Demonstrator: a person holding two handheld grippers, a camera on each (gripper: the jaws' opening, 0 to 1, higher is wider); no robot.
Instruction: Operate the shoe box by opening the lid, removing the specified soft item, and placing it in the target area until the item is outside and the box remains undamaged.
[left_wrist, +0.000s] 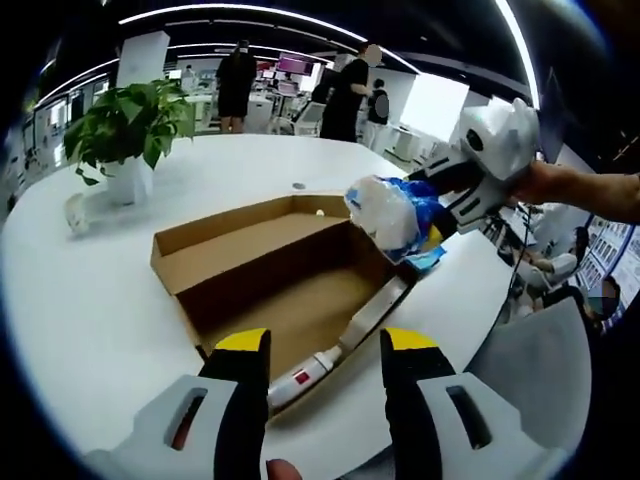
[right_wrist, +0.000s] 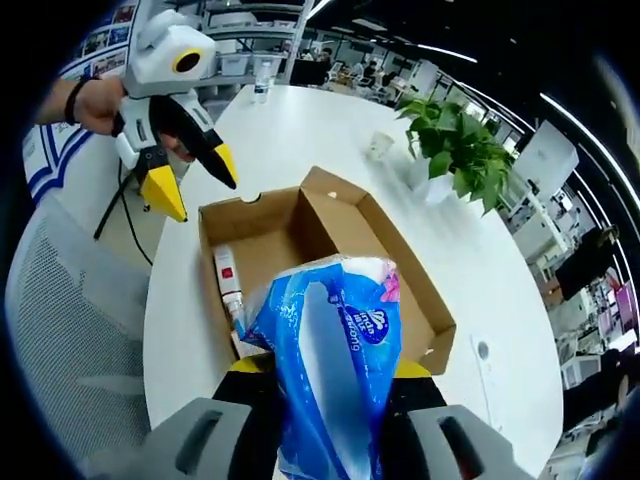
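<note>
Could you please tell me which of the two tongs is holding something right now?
The right tongs are clamped on the blue tissue pack, lifted above the shoe box. The left tongs stand open and empty.

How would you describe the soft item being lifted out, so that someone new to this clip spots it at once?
On the round white table lies an open brown shoe box with a tube along one inner wall. Above the box, the right gripper holds a soft pack: crinkly blue and white plastic with a round blue logo, the only blue, squashy thing there.
</note>
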